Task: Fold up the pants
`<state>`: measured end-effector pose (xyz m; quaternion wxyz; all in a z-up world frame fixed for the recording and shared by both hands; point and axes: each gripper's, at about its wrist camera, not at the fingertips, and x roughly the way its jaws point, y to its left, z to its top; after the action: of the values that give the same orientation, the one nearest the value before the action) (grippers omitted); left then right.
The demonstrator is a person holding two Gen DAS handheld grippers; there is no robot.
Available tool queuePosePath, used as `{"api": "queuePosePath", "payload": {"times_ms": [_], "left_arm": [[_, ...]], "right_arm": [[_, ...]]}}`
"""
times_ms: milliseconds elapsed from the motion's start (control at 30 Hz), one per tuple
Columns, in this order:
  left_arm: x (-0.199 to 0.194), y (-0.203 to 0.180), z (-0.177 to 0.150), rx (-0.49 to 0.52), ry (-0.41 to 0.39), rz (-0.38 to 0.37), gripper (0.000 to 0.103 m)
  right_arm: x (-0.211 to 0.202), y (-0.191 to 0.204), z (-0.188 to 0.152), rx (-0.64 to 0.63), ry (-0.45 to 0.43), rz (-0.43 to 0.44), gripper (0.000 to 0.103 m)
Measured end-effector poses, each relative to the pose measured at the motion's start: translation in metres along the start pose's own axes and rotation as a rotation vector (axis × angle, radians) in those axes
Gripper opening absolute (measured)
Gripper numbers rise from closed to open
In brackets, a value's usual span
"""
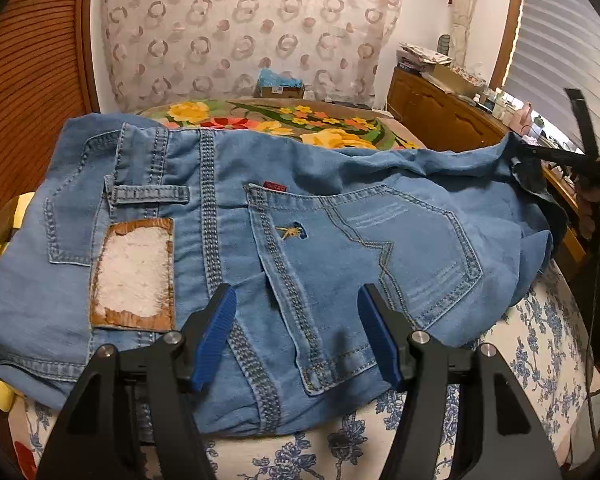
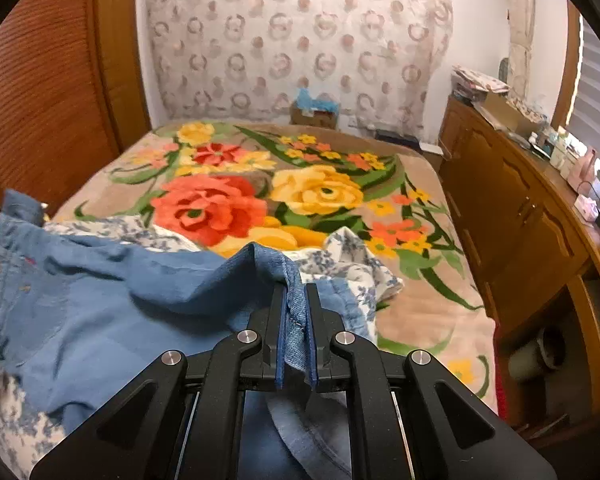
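Hovering just above the pants [image 1: 284,240], your left hand-held gripper [image 1: 296,312] points forward with its blue pads [image 1: 216,336] spread wide, released, over the back pocket [image 1: 364,260]. The pants lie seat-up on a blue-flowered sheet [image 1: 540,340] at the near end of the bed. To the pants' right, your right hand-held gripper [image 2: 296,320] is clenched on a folded denim edge, lifting it into a peak. Beyond the pants spreads the rose blanket [image 2: 300,192].
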<state>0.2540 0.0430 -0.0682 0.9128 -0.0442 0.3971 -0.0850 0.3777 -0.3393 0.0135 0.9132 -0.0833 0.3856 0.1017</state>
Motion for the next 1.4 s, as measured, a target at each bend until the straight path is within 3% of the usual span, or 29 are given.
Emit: {"api": "queuePosePath", "payload": {"times_ms": [167, 233, 300, 400, 533, 733, 1033, 1400], "left_arm": [[0.003, -0.004, 0.001, 0.005, 0.015, 0.004, 0.063], [0.002, -0.004, -0.001, 0.005, 0.015, 0.005, 0.063], [0.0, -0.003, -0.002, 0.002, 0.016, 0.008, 0.063], [-0.001, -0.001, -0.004, -0.005, 0.015, 0.011, 0.063], [-0.003, -0.003, -0.005, -0.008, 0.007, 0.004, 0.063], [-0.003, -0.007, -0.009, -0.001, 0.01, -0.01, 0.063], [-0.003, -0.009, -0.015, 0.0, 0.014, -0.013, 0.063], [-0.01, -0.01, -0.021, 0.01, 0.015, 0.009, 0.063]], "right_arm": [[0.023, -0.015, 0.004, 0.044, 0.027, -0.037, 0.007], [0.026, -0.023, 0.004, 0.097, 0.034, -0.017, 0.016], [0.02, -0.029, 0.003, 0.129, 0.017, -0.02, 0.033], [0.006, -0.031, 0.002, 0.138, -0.015, -0.028, 0.043], [-0.014, -0.027, -0.007, 0.107, -0.024, -0.046, 0.045], [-0.036, -0.022, -0.048, 0.088, 0.0, -0.062, 0.052], [-0.041, -0.038, -0.113, 0.169, 0.08, -0.119, 0.057], [-0.031, -0.047, -0.133, 0.266, 0.134, -0.089, 0.058]]}}
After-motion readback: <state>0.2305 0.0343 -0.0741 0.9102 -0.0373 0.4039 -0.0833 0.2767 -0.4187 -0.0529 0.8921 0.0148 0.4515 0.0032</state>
